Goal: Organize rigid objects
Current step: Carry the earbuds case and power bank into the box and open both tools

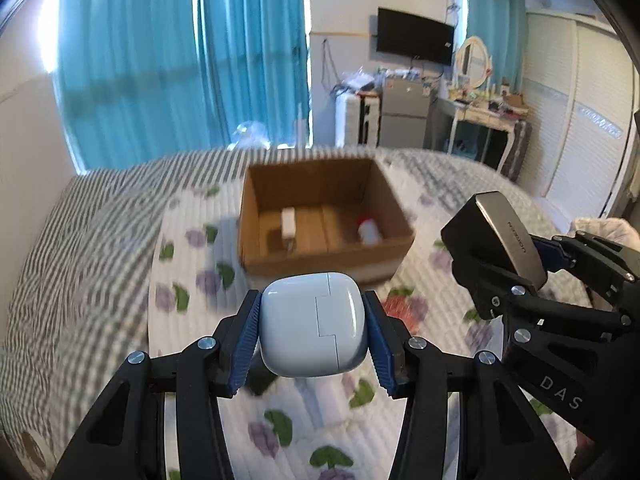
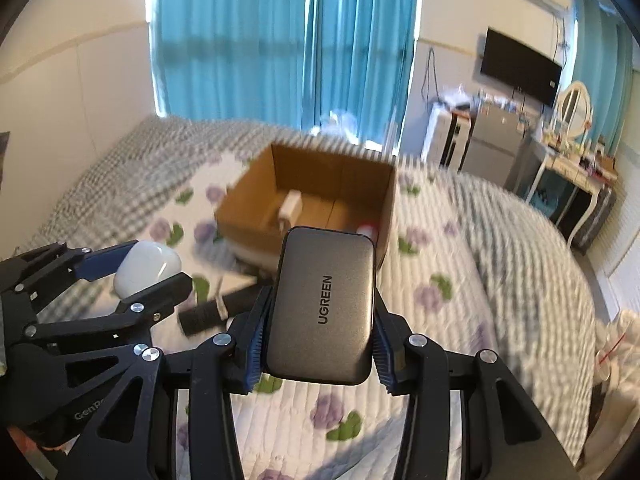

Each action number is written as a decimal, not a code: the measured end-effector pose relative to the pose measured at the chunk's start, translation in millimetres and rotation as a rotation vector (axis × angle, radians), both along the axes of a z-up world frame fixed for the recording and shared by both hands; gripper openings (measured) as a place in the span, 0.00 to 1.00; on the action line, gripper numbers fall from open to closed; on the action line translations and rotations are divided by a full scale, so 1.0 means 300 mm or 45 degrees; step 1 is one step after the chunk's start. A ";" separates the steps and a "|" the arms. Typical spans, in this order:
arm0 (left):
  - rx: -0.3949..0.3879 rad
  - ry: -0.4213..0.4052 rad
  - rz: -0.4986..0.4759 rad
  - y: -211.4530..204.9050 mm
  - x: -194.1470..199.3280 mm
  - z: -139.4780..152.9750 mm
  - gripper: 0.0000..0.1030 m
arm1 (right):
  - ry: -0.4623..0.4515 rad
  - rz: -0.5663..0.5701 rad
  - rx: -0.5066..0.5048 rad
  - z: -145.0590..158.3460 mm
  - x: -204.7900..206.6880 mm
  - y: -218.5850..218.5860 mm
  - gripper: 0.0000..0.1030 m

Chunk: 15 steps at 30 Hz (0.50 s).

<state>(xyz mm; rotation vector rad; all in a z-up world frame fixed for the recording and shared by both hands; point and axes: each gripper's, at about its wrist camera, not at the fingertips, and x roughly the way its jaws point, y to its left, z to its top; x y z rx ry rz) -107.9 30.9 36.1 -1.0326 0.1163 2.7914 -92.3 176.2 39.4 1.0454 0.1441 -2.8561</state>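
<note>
My left gripper [image 1: 312,332] is shut on a white earbud case [image 1: 314,324], held above the flowered quilt [image 1: 192,256]. In the right wrist view that same case [image 2: 144,266] shows at the left, clamped in the left gripper [image 2: 136,276]. My right gripper [image 2: 318,320] is shut on a grey UGREEN charger [image 2: 324,306]; in the left wrist view the charger [image 1: 508,232] appears at the right. Ahead of both stands an open cardboard box [image 1: 256,216] [image 2: 384,196] with a white plug [image 1: 288,222] and a small white item with a red tip [image 1: 370,230] inside.
A black oblong object [image 2: 216,312] lies on the quilt near the box's front corner. A grey striped blanket [image 1: 72,248] covers the bed's left side. Blue curtains [image 1: 180,60], a small fridge [image 1: 404,116] and a cluttered dressing table [image 1: 488,108] stand beyond the bed.
</note>
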 end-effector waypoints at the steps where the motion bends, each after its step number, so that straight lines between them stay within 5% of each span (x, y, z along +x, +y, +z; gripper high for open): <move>1: 0.004 0.013 -0.006 0.003 -0.021 0.036 0.49 | 0.019 0.003 -0.004 0.033 -0.007 0.004 0.42; 8: -0.036 0.081 -0.017 0.034 -0.179 0.177 0.50 | 0.125 -0.003 0.010 0.185 -0.112 0.031 0.42; 15: -0.081 0.071 0.012 0.054 -0.418 0.158 0.50 | 0.157 -0.017 -0.003 0.225 -0.315 0.077 0.42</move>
